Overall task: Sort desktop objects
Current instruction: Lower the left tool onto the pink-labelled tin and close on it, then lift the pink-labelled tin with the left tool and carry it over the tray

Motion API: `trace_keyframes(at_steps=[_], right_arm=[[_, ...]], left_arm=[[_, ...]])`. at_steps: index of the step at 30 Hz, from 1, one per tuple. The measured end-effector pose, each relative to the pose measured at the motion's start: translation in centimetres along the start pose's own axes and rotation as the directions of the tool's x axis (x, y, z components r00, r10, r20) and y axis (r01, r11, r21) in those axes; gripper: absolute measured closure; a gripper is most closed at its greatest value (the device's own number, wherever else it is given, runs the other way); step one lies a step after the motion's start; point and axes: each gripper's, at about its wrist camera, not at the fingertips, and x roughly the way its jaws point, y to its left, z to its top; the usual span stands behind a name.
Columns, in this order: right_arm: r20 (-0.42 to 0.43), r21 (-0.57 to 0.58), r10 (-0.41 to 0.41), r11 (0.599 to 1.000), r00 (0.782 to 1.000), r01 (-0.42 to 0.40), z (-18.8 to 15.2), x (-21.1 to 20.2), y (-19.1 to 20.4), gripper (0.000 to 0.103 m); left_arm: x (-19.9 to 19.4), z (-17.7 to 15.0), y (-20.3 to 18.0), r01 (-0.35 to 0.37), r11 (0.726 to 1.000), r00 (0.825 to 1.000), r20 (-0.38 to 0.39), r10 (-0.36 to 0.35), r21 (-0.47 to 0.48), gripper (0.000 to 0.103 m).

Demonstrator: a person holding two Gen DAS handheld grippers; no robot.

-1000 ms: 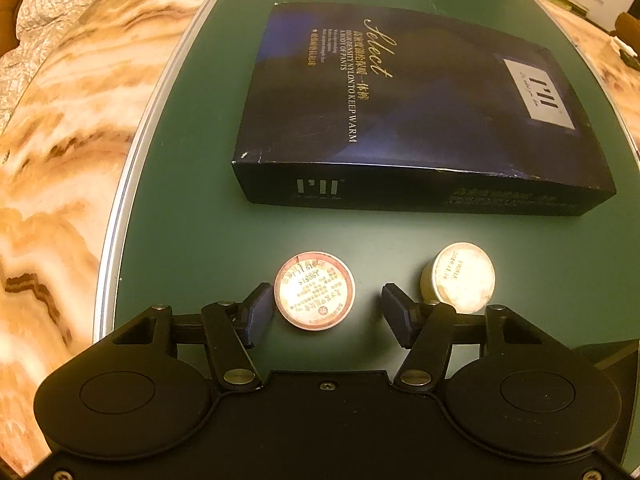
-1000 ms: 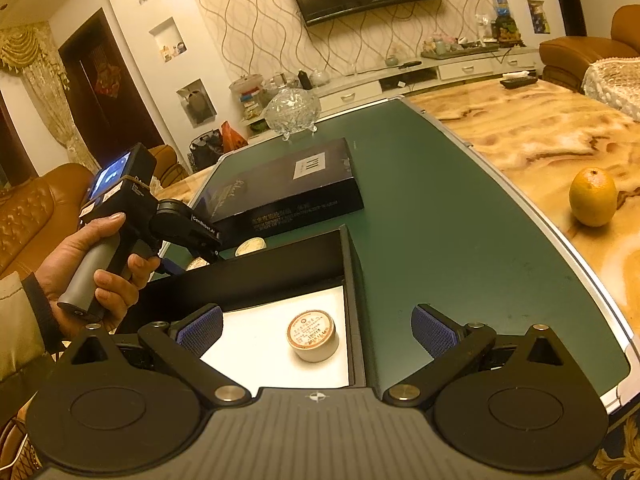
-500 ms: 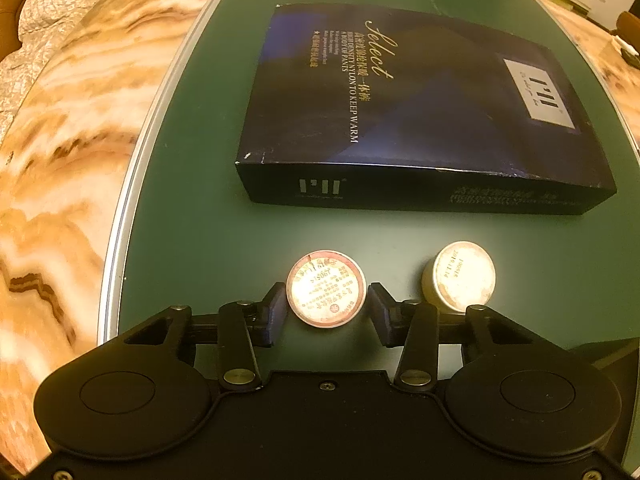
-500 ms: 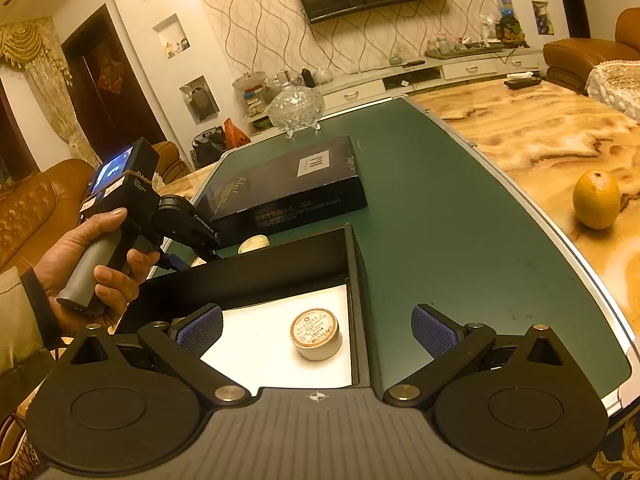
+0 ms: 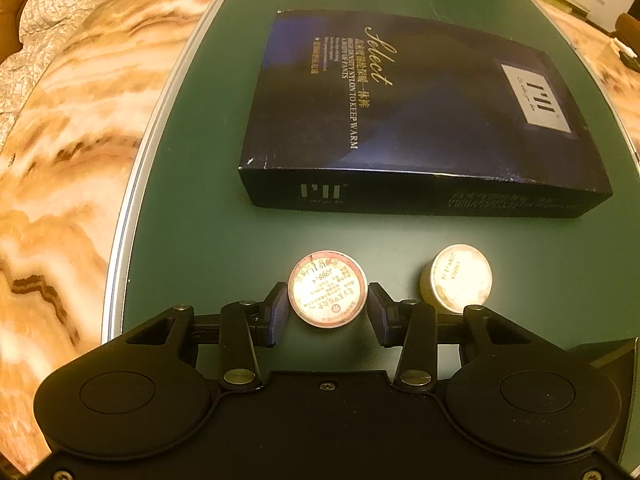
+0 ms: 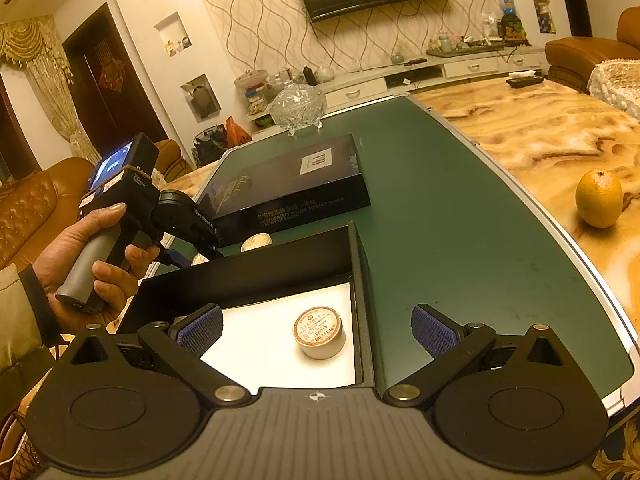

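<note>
The left gripper [image 5: 327,307] is being pointed steeply down at the green mat [image 5: 192,216], and a small round tin [image 5: 327,293] is being pinched between its pads, one pressed to each side. The jaws are drawn in as far as the tin allows. The tin is being kept low on the mat, though whether its base is touching cannot be told. Just right of the gripper a second tin [image 5: 458,278] is standing free, its near edge being cut off by the right finger's linkage. Ahead of both, a dark flat box [image 5: 420,120] is lying on the mat.

The right gripper [image 6: 316,330] is being held wide apart with nothing between its pads. Below and ahead of it an open tray [image 6: 362,292] with a white floor is seen, and a third tin [image 6: 319,332] is standing inside, near the right wall. The tray's near edge is being hidden by the gripper body. To the left, the hand [image 6: 86,256] holding the other gripper is visible; its fingertips and the clamped tin are being hidden behind the tray wall.
</note>
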Motion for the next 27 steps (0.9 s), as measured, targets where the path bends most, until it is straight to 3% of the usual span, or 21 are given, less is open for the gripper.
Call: trace_keyframes(at_steps=[14,27], right_arm=[[0.008,0.001,0.005,1.000,1.000,-0.005,0.1,-0.6,0.1,0.000],[0.048,-0.027,0.013,1.000,0.999,-0.012,0.4,-2.6,1.5,0.000]], left_arm=[[-2.1,-0.2,0.3,0.004,1.000,1.000,0.016,-0.003,-0.010,0.062],[-7.8,-2.1,0.7,0.022,1.000,0.998,0.061,-0.022,-0.004,0.062]])
